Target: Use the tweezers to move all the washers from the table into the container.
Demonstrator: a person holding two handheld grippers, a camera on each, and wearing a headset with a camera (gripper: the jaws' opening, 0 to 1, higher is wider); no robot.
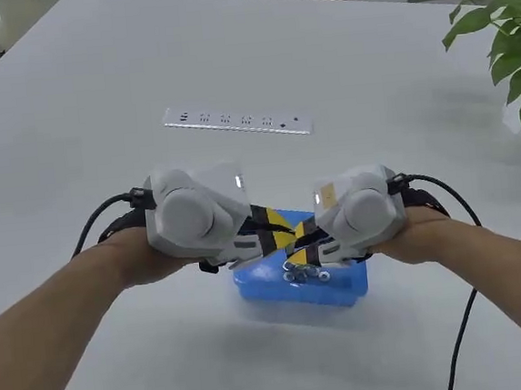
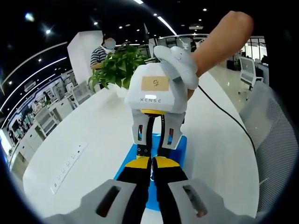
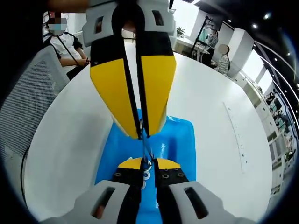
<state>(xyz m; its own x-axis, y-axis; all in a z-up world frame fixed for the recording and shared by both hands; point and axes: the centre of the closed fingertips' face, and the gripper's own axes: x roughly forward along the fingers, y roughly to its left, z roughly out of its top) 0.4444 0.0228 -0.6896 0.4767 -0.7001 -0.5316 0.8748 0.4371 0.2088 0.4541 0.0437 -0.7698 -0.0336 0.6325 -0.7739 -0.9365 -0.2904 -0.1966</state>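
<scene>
Metal washers [image 1: 306, 273], judged light and slippery, lie in the blue container [image 3: 180, 140] beneath the claws. Left claw [image 3: 142, 133] and right claw [image 3: 148, 165] both clench the thin tweezers [image 3: 145, 149]; pinching each washer's rim is advised.

A bright blue container [image 1: 342, 290] held silvery washers [image 1: 306, 274] on a white table [image 1: 140, 69], where the pale grey left gripper [image 2: 152, 162] and right gripper [image 3: 147, 164] showed yellow-and-black jaws around silvery tweezers [image 3: 146, 148], near a black cable [image 1: 459, 324], a white power strip [image 1: 236, 122] and a green plant [image 1: 508, 46].
</scene>
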